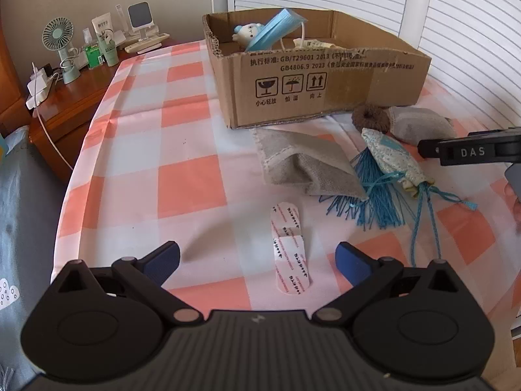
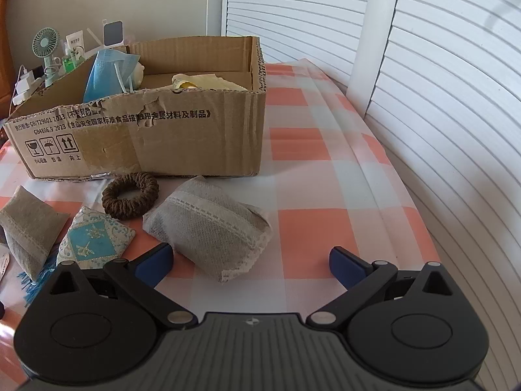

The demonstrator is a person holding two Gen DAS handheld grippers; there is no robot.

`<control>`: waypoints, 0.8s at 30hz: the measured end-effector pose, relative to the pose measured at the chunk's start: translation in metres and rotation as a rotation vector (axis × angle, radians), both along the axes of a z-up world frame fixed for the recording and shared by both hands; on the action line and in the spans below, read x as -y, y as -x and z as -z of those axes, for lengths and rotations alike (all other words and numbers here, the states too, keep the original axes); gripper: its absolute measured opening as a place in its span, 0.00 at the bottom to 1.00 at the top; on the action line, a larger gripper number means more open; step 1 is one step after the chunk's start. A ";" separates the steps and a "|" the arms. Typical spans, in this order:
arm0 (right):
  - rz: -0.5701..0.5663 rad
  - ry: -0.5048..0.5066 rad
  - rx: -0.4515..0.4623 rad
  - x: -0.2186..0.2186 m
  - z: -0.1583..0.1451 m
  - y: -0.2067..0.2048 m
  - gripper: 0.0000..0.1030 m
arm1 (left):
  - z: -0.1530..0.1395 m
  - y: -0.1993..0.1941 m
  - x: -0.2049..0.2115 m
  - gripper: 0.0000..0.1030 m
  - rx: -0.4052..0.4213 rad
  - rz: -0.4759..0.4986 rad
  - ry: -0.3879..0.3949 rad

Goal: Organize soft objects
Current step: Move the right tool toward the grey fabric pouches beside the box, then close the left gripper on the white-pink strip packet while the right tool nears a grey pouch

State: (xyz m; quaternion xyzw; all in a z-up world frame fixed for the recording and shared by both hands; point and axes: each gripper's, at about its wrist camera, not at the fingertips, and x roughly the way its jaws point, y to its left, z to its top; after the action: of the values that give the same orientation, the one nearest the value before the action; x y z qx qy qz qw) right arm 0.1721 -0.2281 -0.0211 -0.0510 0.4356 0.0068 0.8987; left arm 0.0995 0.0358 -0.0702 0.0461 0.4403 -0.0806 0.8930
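Nearest us, we are holding the right tool wide open and empty; the grey mesh sachet pouch is lying just ahead-left, touching its left finger, long axis diagonal, below the cardboard box.

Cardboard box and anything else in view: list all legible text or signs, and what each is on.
"GB/T29601 2013", "GB4806.9 2023": cardboard box front wall.
"食品安全国家标准食品接…用金属材料及制品": same wall, torn mid-line.
Fragile, keep-dry and this-way-up symbols: box front; the captions underneath are too small to be sure.
"DAS": right gripper.
Adhesive bandage print: too small to read.
Bottle labels on the nightstand: blurred.
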 end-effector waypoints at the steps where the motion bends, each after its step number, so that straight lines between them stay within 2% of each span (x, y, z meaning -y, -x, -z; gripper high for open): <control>1: -0.001 0.000 0.001 0.000 0.000 0.001 1.00 | 0.000 0.001 -0.001 0.99 0.007 0.001 0.003; 9: -0.004 -0.004 0.010 0.001 0.000 0.003 1.00 | 0.001 0.000 -0.018 0.97 0.012 -0.049 0.010; 12: -0.005 -0.004 0.013 0.001 0.000 0.004 1.00 | -0.002 0.003 -0.016 0.81 0.022 -0.033 0.039; 14: -0.005 -0.004 0.014 0.001 0.000 0.004 1.00 | -0.004 0.006 -0.010 0.63 0.037 -0.006 0.040; 16: -0.006 -0.005 0.015 0.001 0.001 0.005 1.00 | -0.006 0.008 -0.006 0.51 0.043 0.008 0.050; 24: -0.015 -0.007 0.029 0.002 0.001 0.008 1.00 | -0.007 0.009 0.011 0.26 0.060 0.029 0.059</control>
State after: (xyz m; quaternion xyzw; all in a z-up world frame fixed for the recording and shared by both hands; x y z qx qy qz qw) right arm 0.1643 -0.2305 -0.0223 -0.0514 0.4222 0.0142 0.9049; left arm 0.0904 0.0252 -0.0632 0.0282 0.4101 -0.1050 0.9055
